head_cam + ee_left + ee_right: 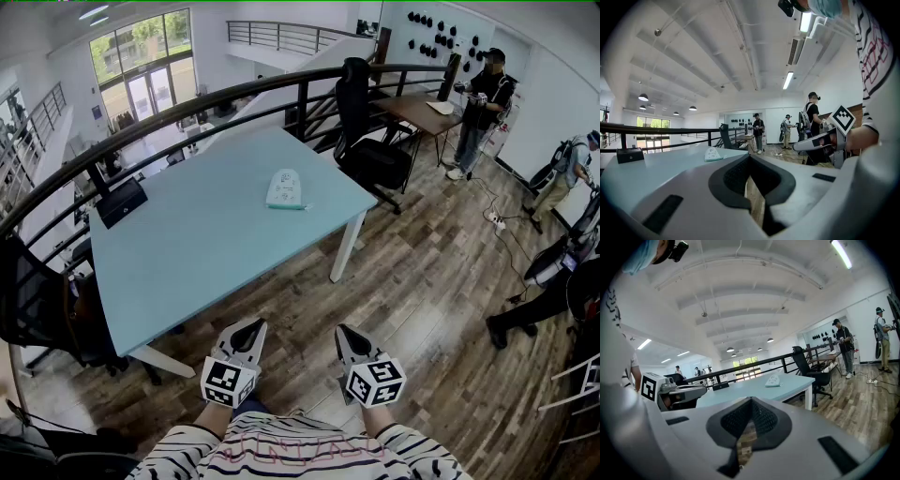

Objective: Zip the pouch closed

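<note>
A small pale mint-and-white pouch (285,188) lies flat on the light blue table (197,244), toward its far right side. It also shows far off in the left gripper view (712,154) and the right gripper view (773,380). My left gripper (248,335) and right gripper (352,341) hover side by side over the wooden floor, short of the table's near edge and well away from the pouch. Both are shut with nothing between the jaws. From the left gripper view the right gripper (820,140) appears to its right.
A black box (121,201) sits at the table's left edge. Black office chairs stand at the left (42,309) and beyond the table (366,141). A curved black railing (187,103) runs behind. People stand at the far right (480,108).
</note>
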